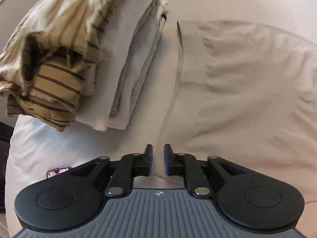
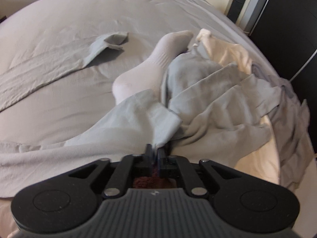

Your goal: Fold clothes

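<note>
Over the bed (image 1: 257,79), left gripper (image 1: 158,159) slightly spread, empty; right gripper (image 2: 156,154) pinches pale grey cloth (image 2: 164,123).

I can read no words, brands or numbers on anything before my tongs; the pink screen of the phone (image 1: 58,172) by the bed's near left edge is too blurred to make out; a small round mark on my left gripper's (image 1: 158,159) grey body spells nothing.
</note>
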`<action>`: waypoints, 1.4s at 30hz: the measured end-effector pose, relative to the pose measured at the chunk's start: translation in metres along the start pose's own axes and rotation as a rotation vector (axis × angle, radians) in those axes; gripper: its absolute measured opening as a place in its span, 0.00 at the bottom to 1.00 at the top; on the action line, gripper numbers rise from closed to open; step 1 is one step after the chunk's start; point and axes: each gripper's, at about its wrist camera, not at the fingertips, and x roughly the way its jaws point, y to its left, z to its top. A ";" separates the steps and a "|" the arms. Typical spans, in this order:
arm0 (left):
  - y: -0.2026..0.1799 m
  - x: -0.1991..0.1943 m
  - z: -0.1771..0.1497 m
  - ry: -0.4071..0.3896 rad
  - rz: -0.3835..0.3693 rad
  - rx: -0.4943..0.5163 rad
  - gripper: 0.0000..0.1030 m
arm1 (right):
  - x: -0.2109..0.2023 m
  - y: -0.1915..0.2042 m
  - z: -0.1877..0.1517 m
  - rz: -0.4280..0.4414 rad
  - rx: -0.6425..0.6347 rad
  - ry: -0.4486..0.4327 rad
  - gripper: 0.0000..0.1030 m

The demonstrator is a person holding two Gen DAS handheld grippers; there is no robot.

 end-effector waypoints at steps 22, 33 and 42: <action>-0.135 -0.048 0.011 -0.218 -0.281 0.215 0.30 | 0.064 0.009 0.059 0.089 -0.037 -0.083 0.34; -0.170 -0.019 0.003 -0.208 -0.294 0.223 0.30 | 0.046 -0.009 0.061 0.064 0.006 -0.242 0.10; -0.171 -0.007 -0.008 -0.245 -0.339 0.211 0.30 | 0.053 -0.006 0.055 0.038 -0.004 -0.197 0.28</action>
